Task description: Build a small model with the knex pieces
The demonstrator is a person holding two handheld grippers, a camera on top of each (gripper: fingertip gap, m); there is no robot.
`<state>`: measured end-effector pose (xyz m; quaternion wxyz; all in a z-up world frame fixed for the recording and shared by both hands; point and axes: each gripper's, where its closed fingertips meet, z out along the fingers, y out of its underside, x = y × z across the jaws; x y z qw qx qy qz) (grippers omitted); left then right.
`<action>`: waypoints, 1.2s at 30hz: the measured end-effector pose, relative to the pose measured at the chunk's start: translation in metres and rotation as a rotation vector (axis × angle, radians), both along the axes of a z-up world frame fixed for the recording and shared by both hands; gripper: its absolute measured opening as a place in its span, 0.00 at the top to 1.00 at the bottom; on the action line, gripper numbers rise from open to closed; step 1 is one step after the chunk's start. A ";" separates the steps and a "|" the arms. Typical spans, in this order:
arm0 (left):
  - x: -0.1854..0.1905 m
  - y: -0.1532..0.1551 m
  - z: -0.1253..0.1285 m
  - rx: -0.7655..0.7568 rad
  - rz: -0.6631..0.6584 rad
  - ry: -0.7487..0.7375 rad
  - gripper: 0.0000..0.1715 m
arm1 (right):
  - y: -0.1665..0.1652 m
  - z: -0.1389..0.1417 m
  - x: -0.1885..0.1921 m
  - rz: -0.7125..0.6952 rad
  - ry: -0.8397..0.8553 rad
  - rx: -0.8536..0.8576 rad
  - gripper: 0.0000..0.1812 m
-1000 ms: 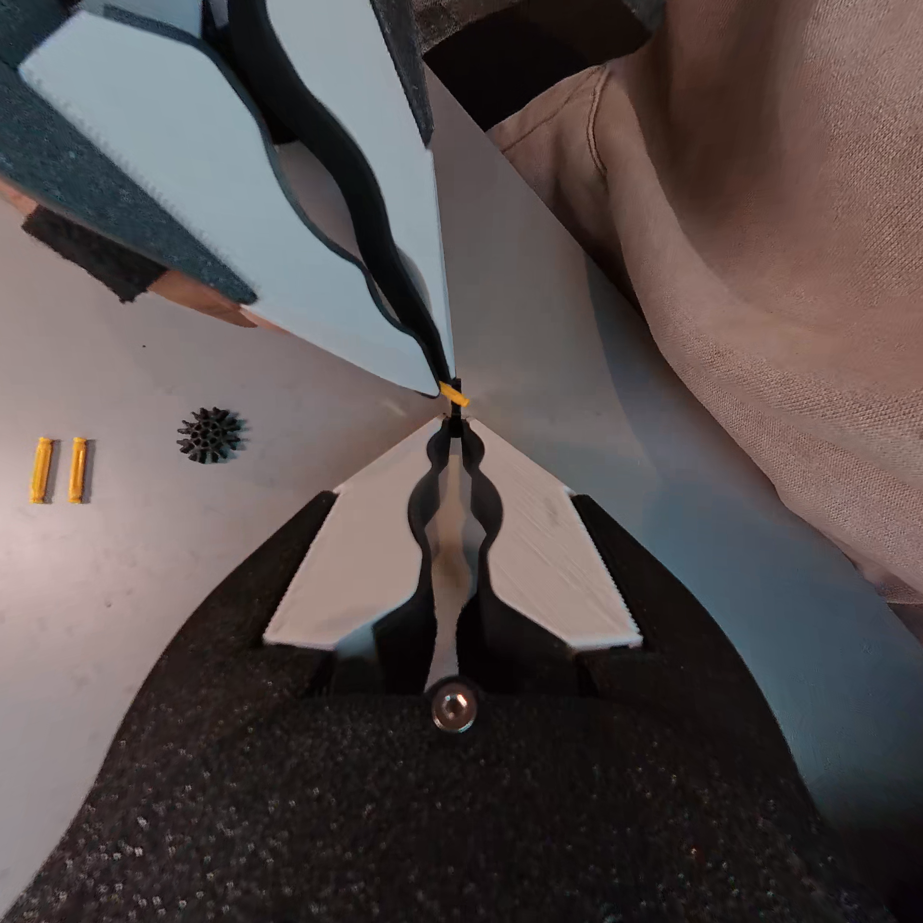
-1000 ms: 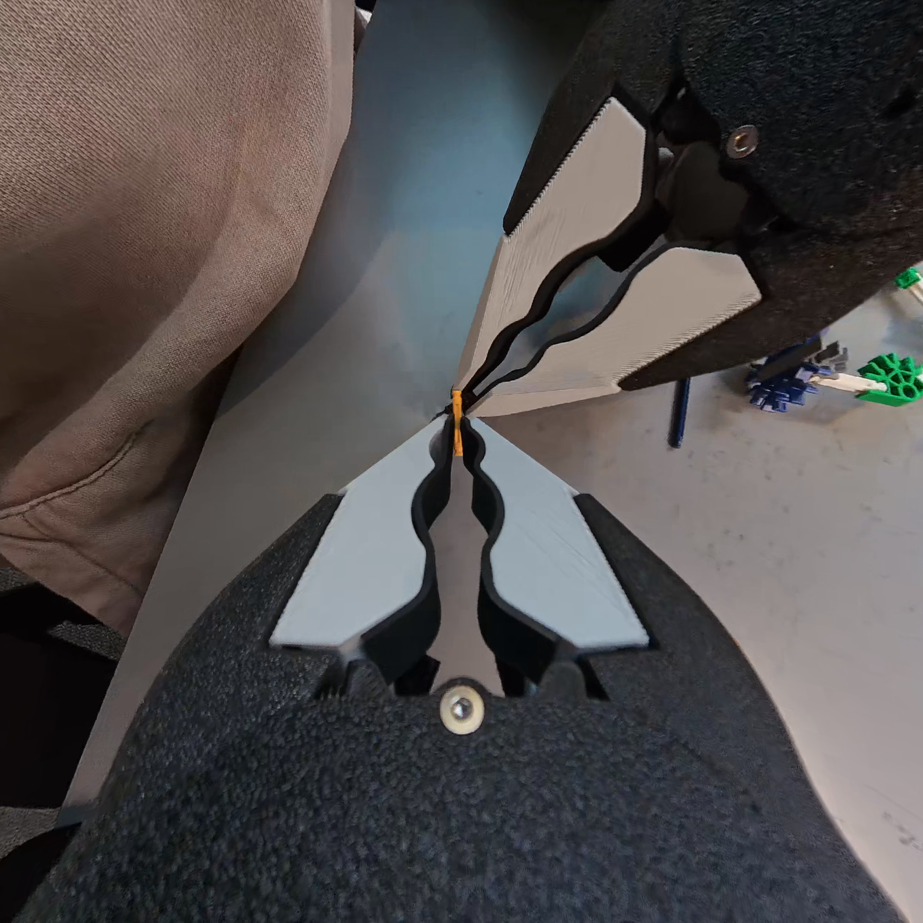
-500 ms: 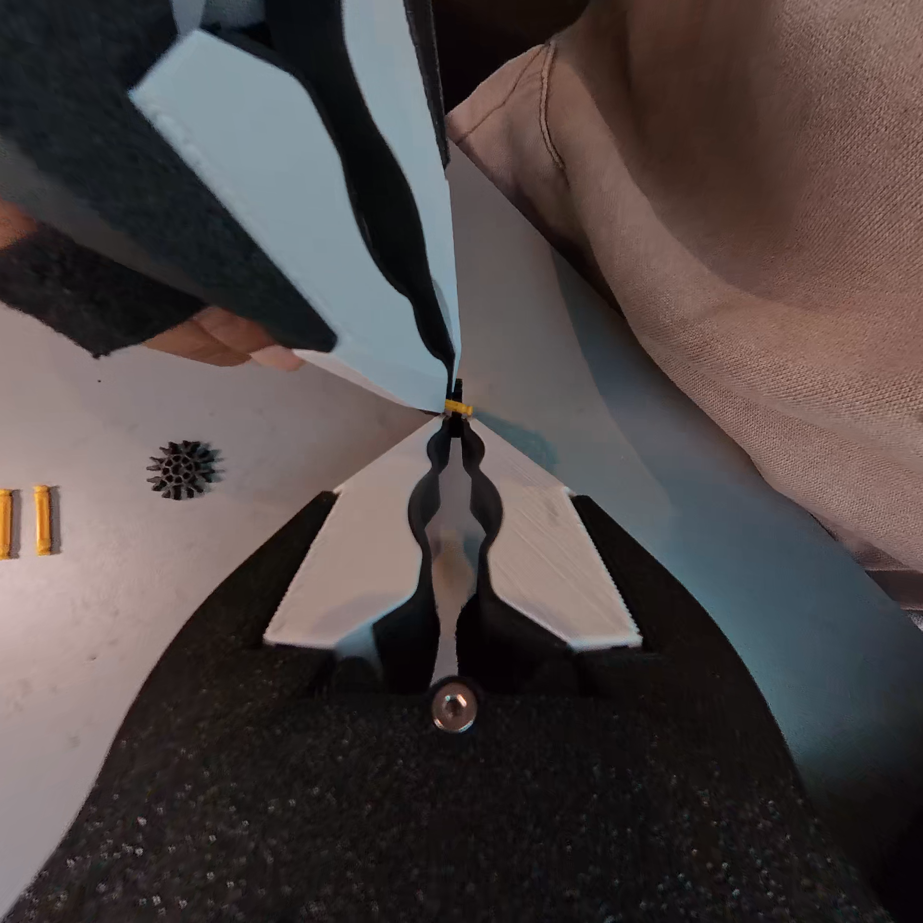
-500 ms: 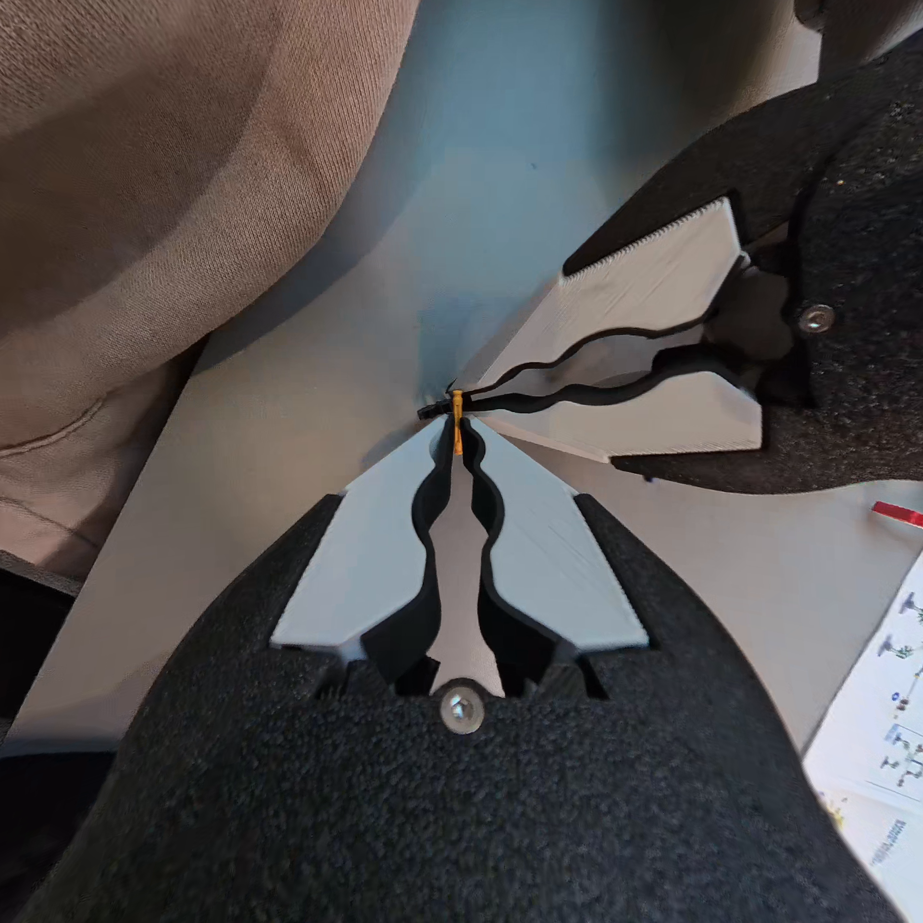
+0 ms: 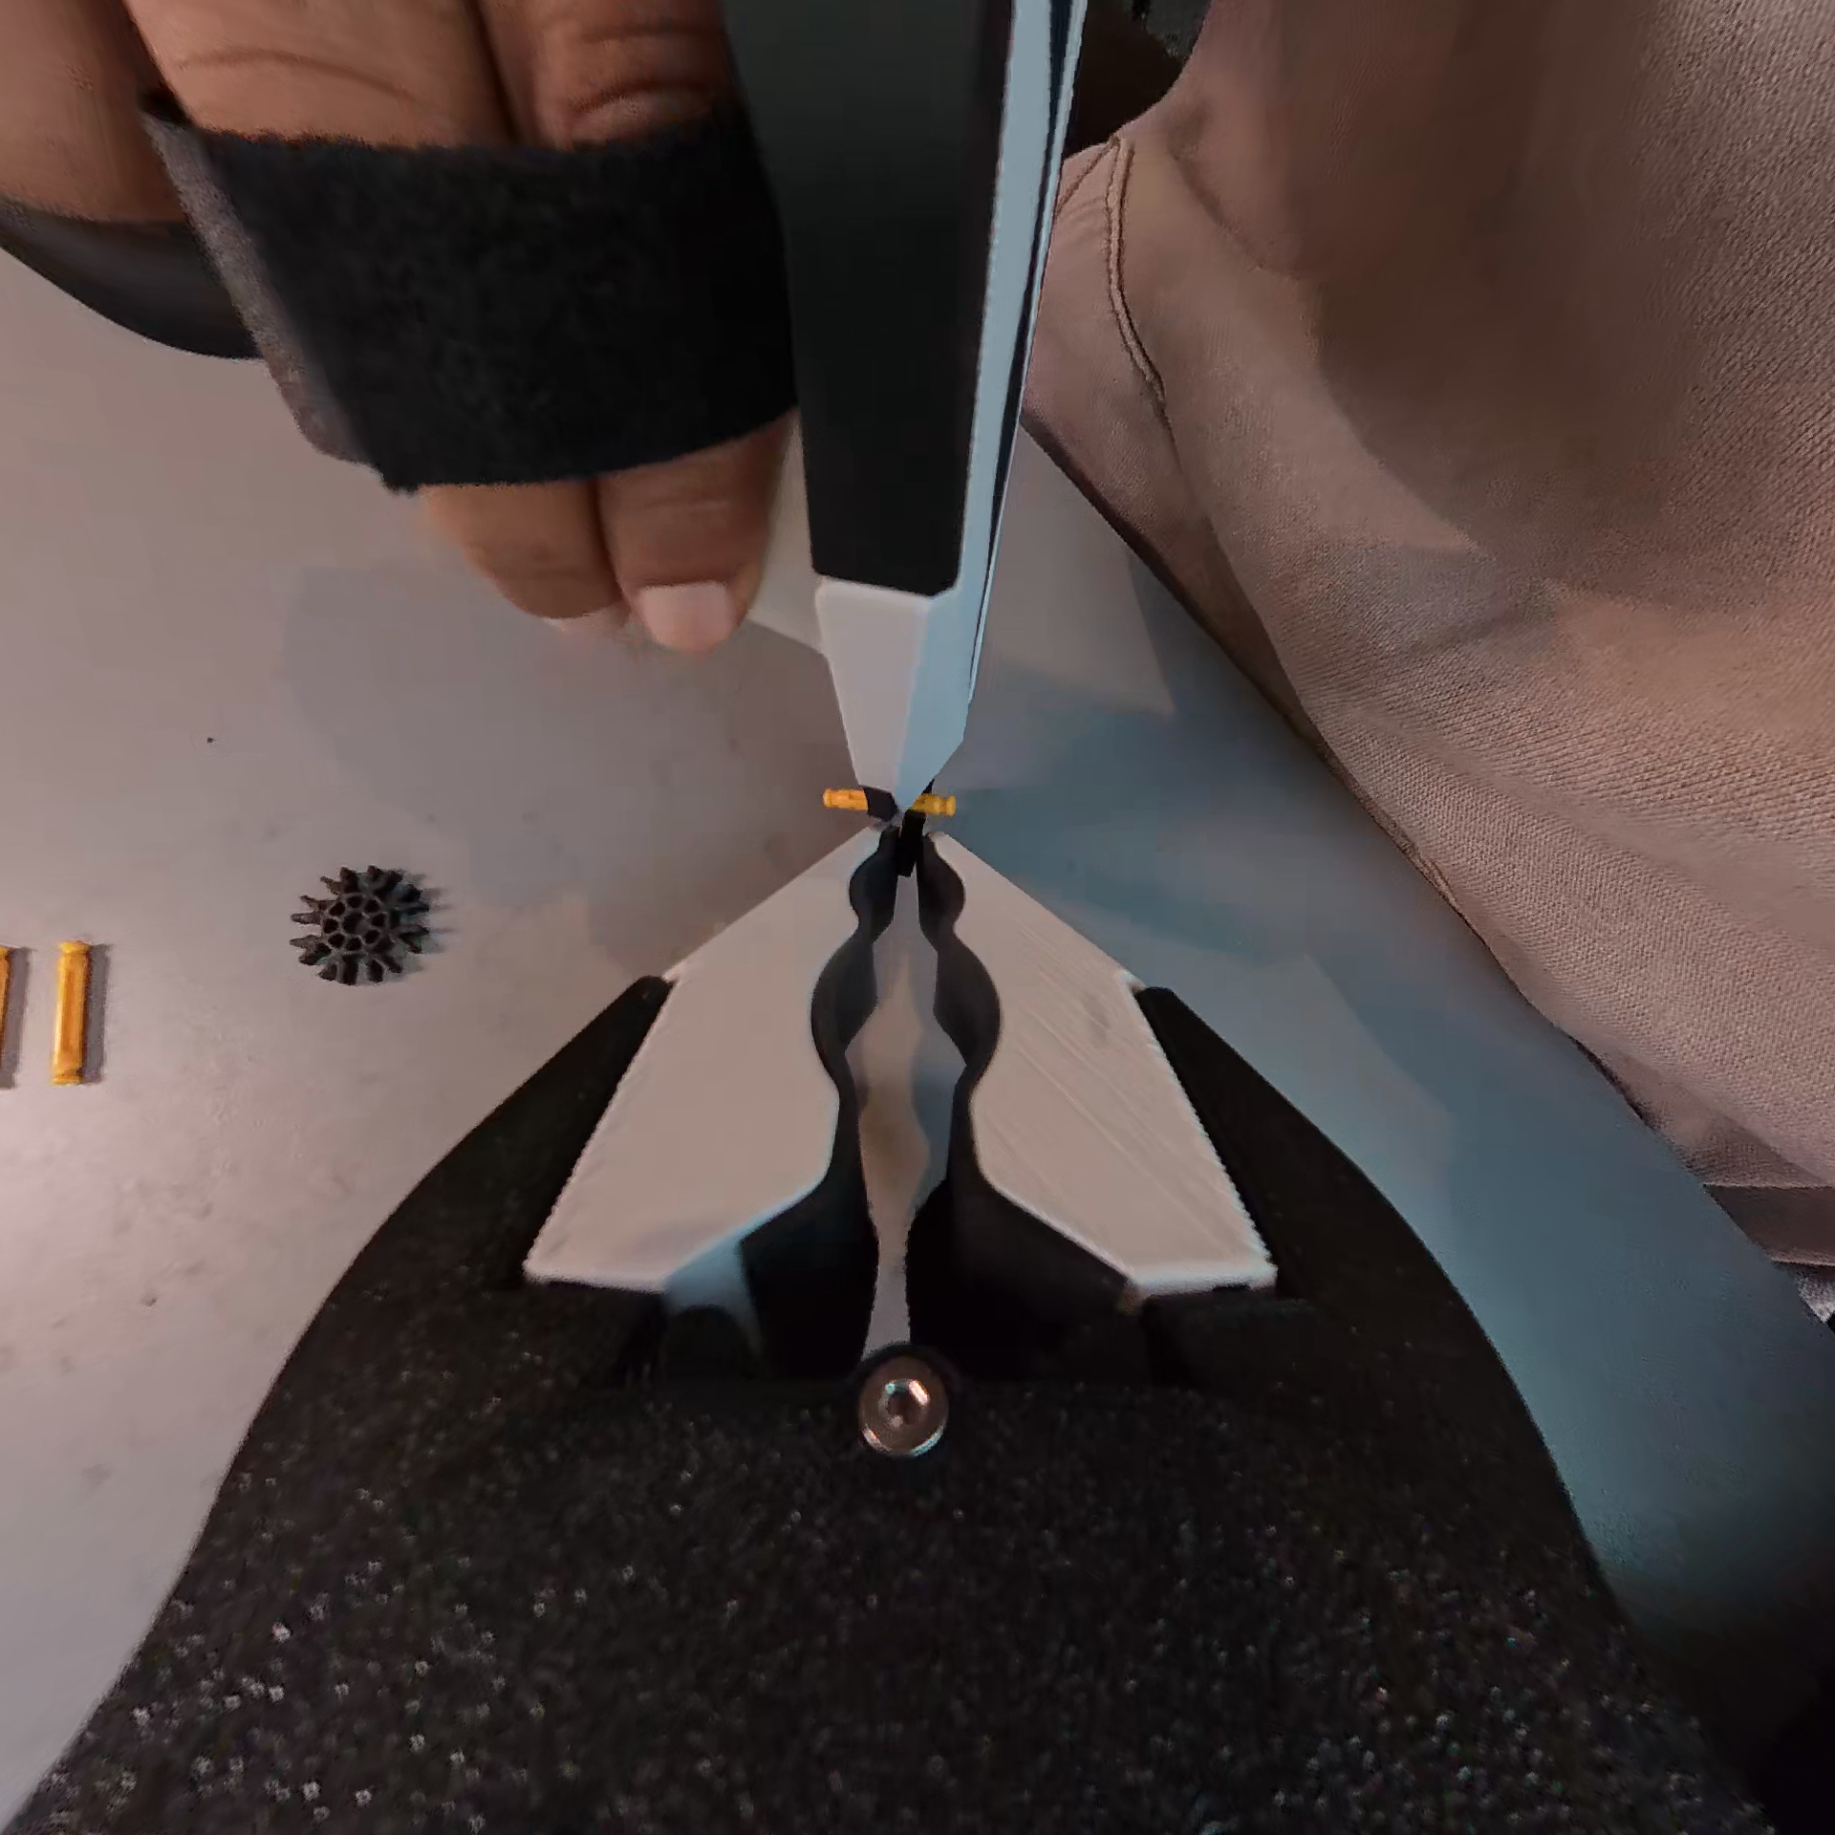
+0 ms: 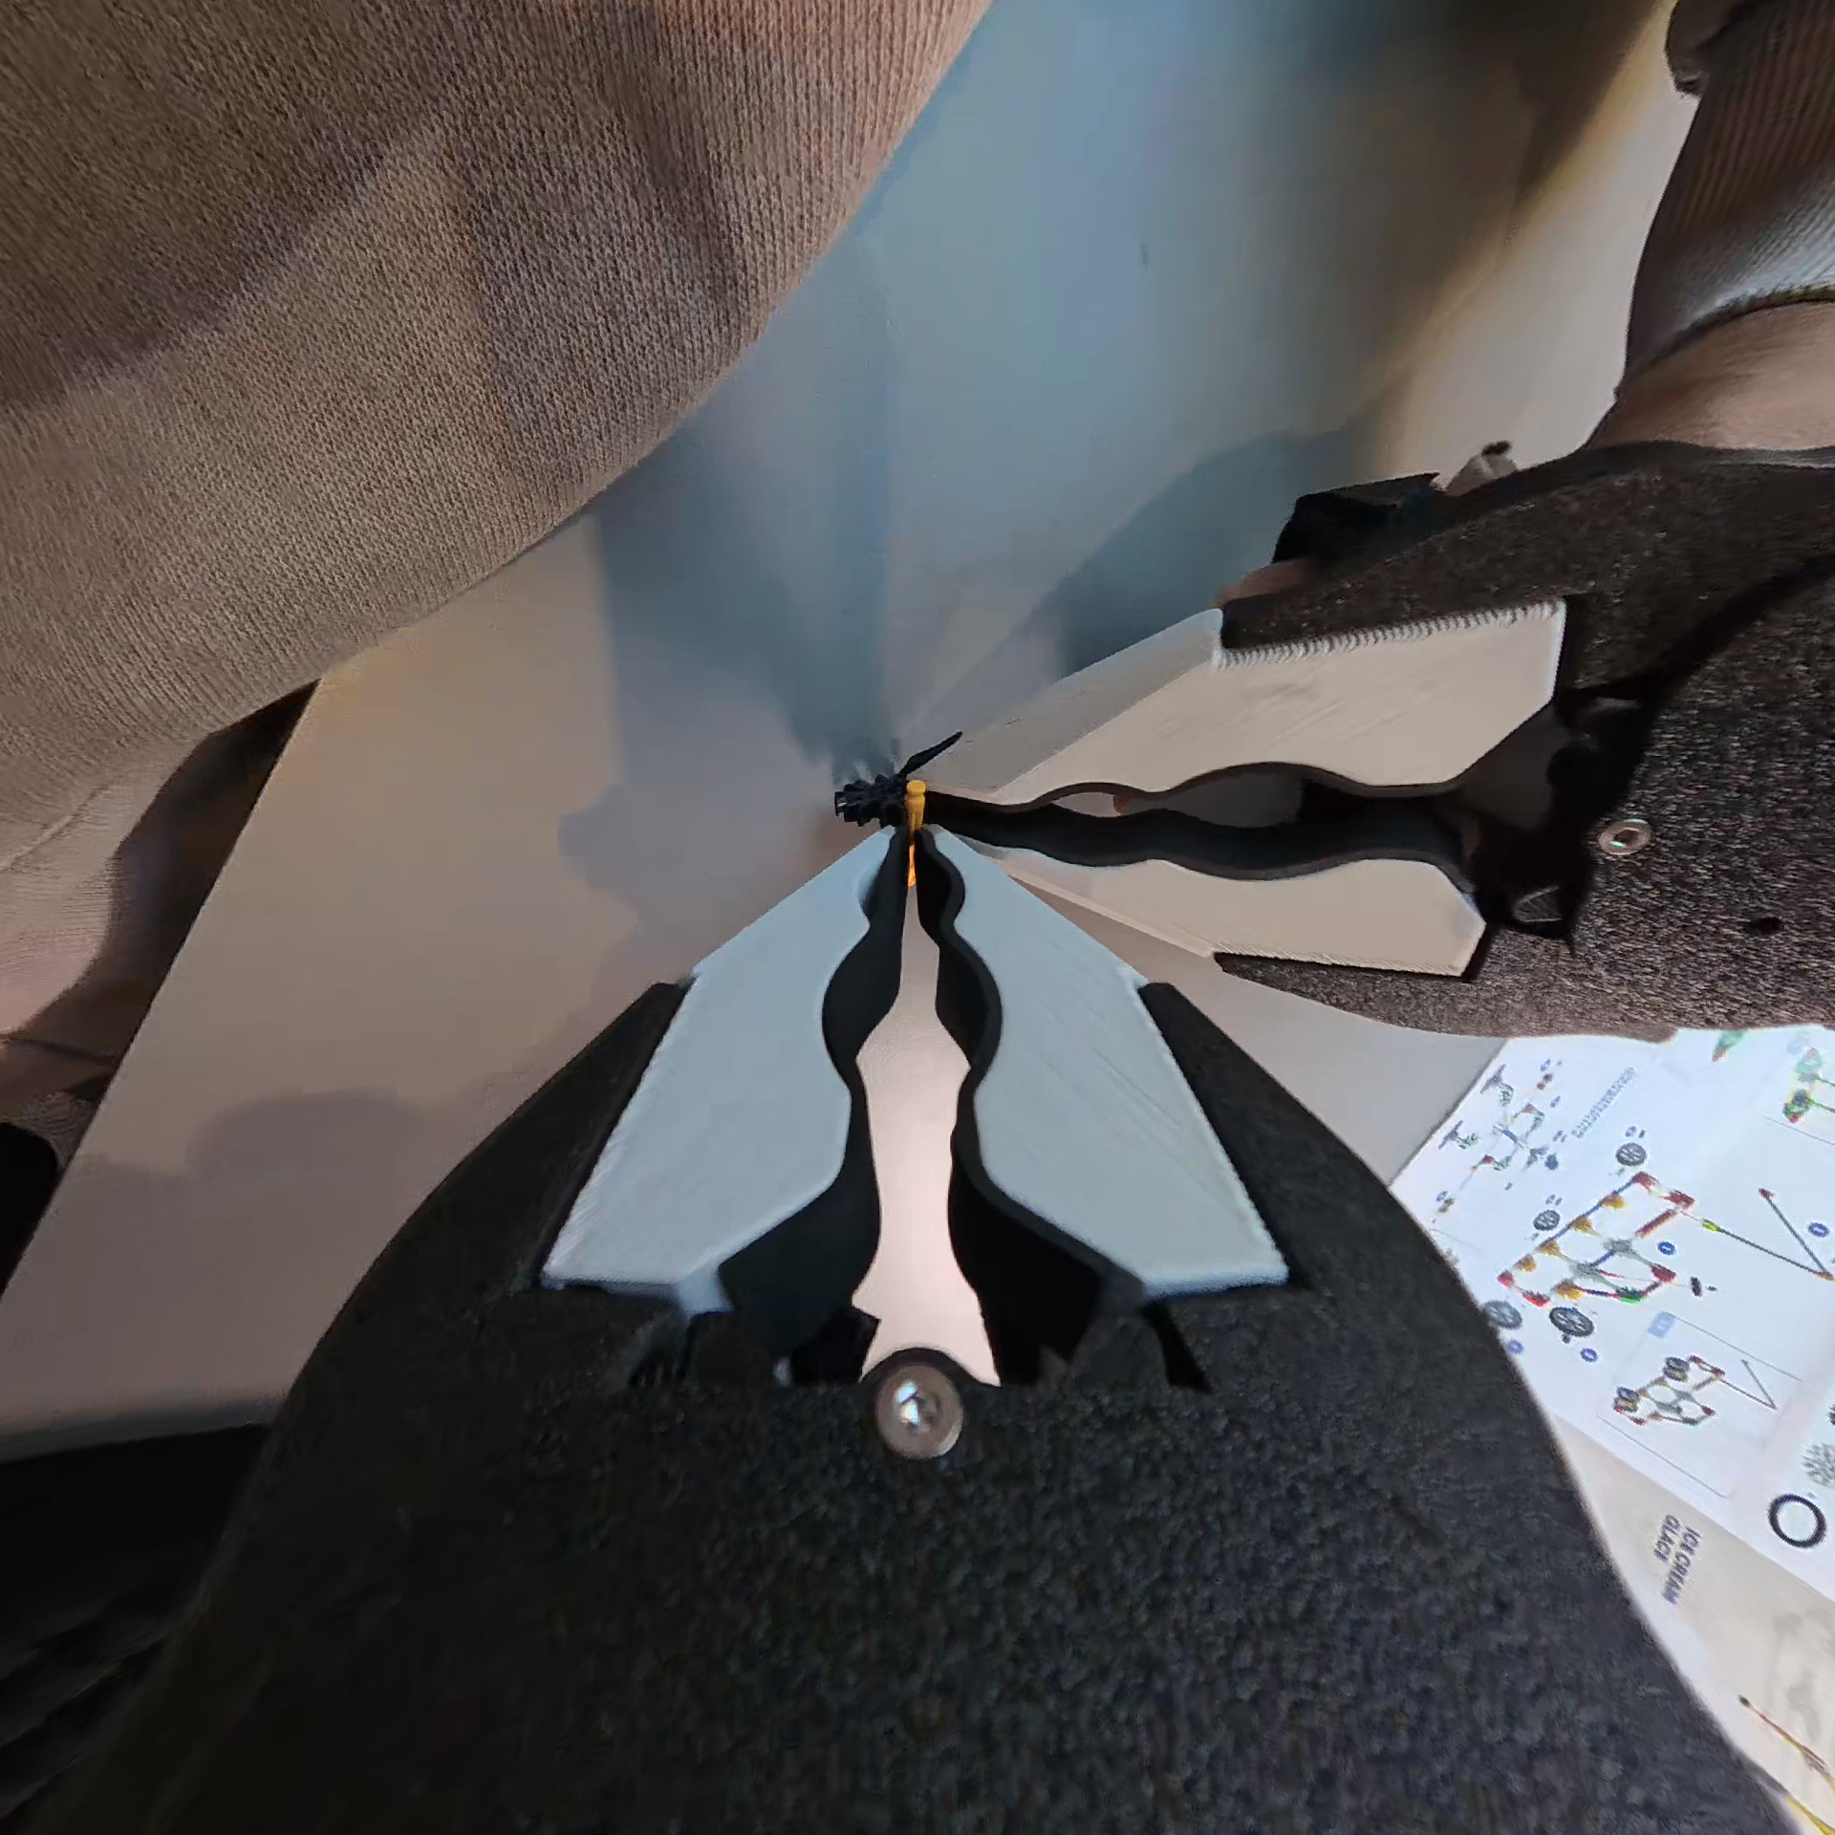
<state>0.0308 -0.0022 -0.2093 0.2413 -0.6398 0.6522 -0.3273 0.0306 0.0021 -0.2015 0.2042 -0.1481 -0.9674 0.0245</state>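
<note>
The yellow rod (image 5: 852,798) sits at the point where both sets of tongs meet, above the worktop (image 5: 199,1241) near its front edge. In the left wrist view its long axis runs 9 to 3 o'clock, crosswise to the left tongs (image 5: 906,844). These are clenched on a small black connector (image 6: 869,797) with toothed edges, through which the rod appears to pass. The right tongs (image 6: 910,846) are clenched on the rod itself, end-on along their own line, entering the left view from 12 o'clock. Both sets are in contact with the joined pair; neither is nearer.

Outward at 9 o'clock lie a black gear-like piece (image 5: 362,924) and a loose yellow rod (image 5: 70,1013) — both well apart. A printed instruction sheet (image 6: 1638,1281) lies at 4 o'clock in the right view; its writing is not reproduced. A beige garment (image 5: 1489,496) fills the background.
</note>
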 end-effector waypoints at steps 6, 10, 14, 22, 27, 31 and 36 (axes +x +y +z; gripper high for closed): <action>0.002 -0.004 -0.002 0.013 0.019 0.017 0.99 | -0.003 -0.010 0.004 -0.023 0.020 0.047 1.00; -0.001 -0.004 -0.002 -0.002 0.043 -0.002 0.99 | -0.002 -0.005 0.004 -0.068 0.016 0.035 1.00; -0.003 -0.003 -0.002 0.006 0.053 -0.004 0.99 | 0.001 -0.004 0.007 -0.157 0.008 -0.058 1.00; -0.007 -0.002 -0.004 0.019 0.063 -0.014 0.99 | -0.002 -0.009 0.013 -0.495 -0.016 -0.557 0.94; -0.005 -0.002 -0.005 0.010 0.052 -0.016 0.99 | -0.001 -0.019 0.015 -0.562 -0.068 -0.654 0.99; -0.006 -0.002 -0.006 0.003 0.056 -0.021 0.99 | 0.004 -0.017 0.014 -0.533 -0.066 -0.655 1.00; -0.005 -0.004 -0.005 -0.012 0.046 -0.028 0.99 | 0.002 0.013 0.003 -0.425 0.031 -0.678 1.00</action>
